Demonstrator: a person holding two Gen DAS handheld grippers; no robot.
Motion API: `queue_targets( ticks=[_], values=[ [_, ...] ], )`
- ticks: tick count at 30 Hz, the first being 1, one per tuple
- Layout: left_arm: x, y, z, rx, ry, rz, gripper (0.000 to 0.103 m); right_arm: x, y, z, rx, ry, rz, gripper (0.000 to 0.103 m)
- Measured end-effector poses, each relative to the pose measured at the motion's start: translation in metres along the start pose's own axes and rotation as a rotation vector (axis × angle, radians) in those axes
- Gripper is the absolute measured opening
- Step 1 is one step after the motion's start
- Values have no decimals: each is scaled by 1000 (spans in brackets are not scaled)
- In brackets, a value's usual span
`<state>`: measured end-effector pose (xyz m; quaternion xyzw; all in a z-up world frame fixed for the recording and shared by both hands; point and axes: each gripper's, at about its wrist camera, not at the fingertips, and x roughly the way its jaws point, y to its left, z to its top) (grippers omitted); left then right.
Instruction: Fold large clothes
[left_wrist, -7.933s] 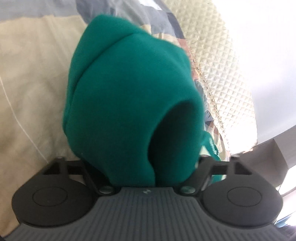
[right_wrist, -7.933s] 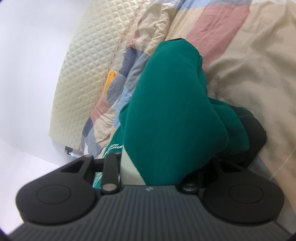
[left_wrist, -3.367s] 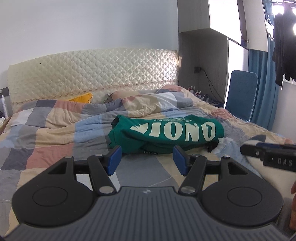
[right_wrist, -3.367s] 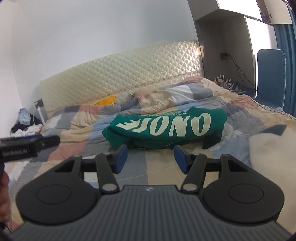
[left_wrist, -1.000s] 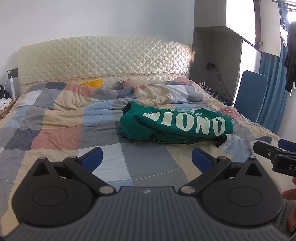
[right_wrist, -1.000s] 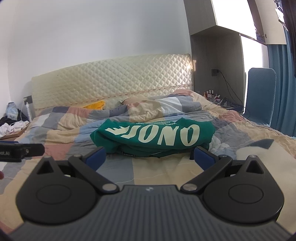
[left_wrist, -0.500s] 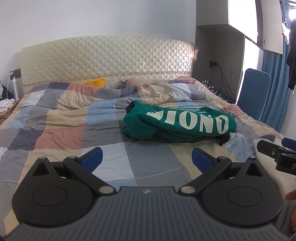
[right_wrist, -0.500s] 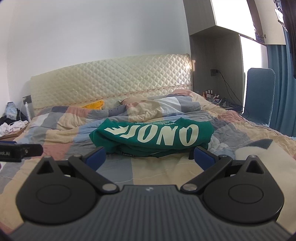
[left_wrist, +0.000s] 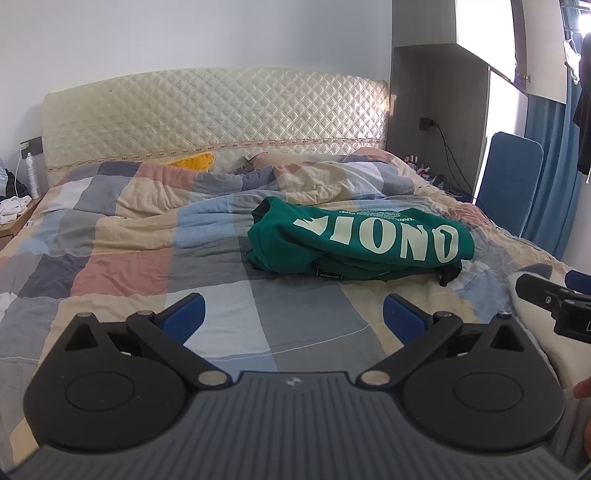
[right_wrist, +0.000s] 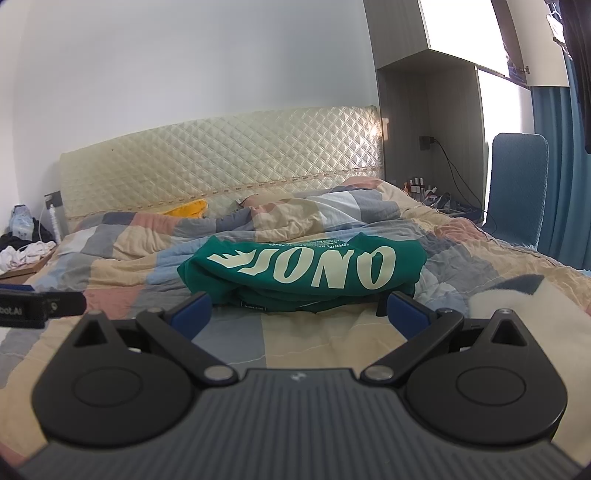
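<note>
A green sweatshirt with large cream letters (left_wrist: 362, 240) lies folded in a compact bundle on the patchwork bed cover; it also shows in the right wrist view (right_wrist: 303, 273). My left gripper (left_wrist: 293, 315) is open and empty, held back from the bundle over the near part of the bed. My right gripper (right_wrist: 299, 312) is open and empty, just in front of the bundle's near edge. The right gripper's tip shows at the right edge of the left wrist view (left_wrist: 546, 295). The left gripper's tip shows at the left edge of the right wrist view (right_wrist: 40, 302).
The bed has a quilted cream headboard (left_wrist: 214, 118) and a rumpled checked duvet (left_wrist: 129, 236). A yellow item (left_wrist: 192, 162) lies by the pillows. A blue chair (left_wrist: 509, 177) and grey shelving stand at the right. A bedside table with clutter (right_wrist: 22, 251) is at the left.
Both grippers have let go of the sweatshirt and drawn back from it, and their jaws have opened wide. In the last second little has changed beyond a slight drift of the views.
</note>
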<state>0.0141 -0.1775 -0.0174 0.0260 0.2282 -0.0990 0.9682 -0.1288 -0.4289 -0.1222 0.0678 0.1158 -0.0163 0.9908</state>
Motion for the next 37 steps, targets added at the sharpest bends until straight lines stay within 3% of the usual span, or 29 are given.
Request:
queue_targets(
  ticks=[37],
  values=[
    [-9,0,3,0,-24,8,103,0,0,-1,8,5,1,103]
  ],
)
